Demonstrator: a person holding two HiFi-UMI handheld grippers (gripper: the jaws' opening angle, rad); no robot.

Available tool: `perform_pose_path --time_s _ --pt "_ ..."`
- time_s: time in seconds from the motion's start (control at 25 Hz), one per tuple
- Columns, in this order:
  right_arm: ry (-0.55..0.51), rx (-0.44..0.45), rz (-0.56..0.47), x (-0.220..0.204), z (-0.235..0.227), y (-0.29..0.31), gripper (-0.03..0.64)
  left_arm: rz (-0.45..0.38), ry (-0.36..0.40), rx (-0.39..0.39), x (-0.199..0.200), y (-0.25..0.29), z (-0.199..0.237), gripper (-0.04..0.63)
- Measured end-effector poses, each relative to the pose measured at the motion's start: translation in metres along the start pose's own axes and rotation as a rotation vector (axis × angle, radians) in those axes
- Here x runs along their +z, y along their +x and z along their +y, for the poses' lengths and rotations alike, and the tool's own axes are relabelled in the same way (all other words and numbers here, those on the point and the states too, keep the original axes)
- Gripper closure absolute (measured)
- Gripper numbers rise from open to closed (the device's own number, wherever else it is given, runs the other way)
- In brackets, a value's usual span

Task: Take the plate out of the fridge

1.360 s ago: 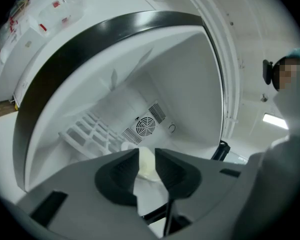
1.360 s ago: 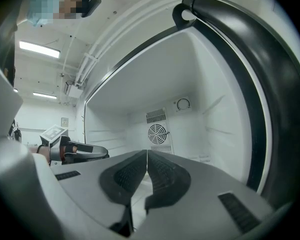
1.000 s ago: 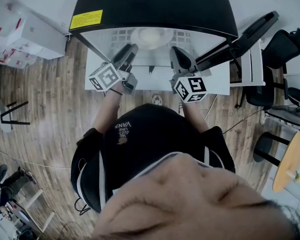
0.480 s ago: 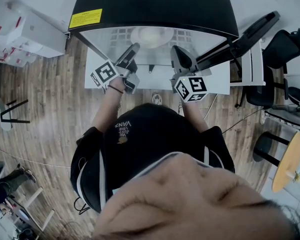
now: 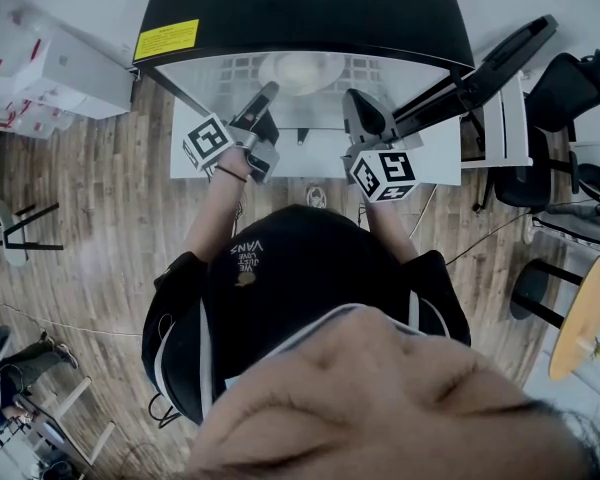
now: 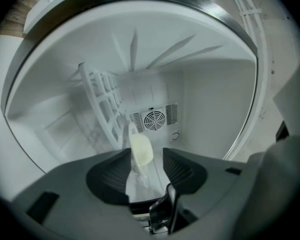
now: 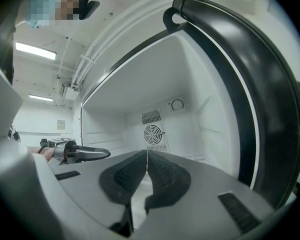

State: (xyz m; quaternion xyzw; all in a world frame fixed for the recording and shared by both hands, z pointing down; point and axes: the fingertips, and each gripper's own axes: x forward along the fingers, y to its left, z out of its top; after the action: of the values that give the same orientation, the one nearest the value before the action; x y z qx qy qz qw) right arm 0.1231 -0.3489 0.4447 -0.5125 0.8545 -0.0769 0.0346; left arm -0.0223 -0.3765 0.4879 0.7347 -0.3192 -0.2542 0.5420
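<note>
There is one black fridge (image 5: 300, 8) with a white inside. In it, ahead of the left gripper (image 6: 146, 170), are one pale round plate (image 6: 141, 150), one white wire shelf (image 6: 104, 104) and one round fan grille (image 6: 154, 119). The grippers are two, counting the right gripper (image 7: 146, 173).

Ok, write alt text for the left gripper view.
The left gripper, jaws just opened wide, frames a pale plate inside a white fridge, not gripping it. The view is rolled: the wire shelf behind looks upright, with a round fan vent on the back wall.
</note>
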Motion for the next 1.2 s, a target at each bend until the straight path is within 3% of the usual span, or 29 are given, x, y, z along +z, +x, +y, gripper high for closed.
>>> perform_pose_path --time_s 0.32,0.48,0.72,1.2 --pt "0.003 -0.003 0.001 -0.001 0.0 -0.002 0.604 -0.004 -0.054 0.028 0.001 0.0 0.005 0.418" --pt "0.007 -0.006 0.0 -0.002 0.0 -0.003 0.604 -0.005 -0.088 0.076 0.001 -0.002 0.014 0.502" --pt "0.013 -0.008 0.002 -0.003 -0.002 -0.003 0.604 -0.015 -0.139 0.099 0.0 -0.003 0.022 0.553" --pt "0.01 0.001 0.012 -0.005 -0.002 0.0 0.604 -0.018 -0.208 0.075 -0.001 -0.004 0.025 0.563"
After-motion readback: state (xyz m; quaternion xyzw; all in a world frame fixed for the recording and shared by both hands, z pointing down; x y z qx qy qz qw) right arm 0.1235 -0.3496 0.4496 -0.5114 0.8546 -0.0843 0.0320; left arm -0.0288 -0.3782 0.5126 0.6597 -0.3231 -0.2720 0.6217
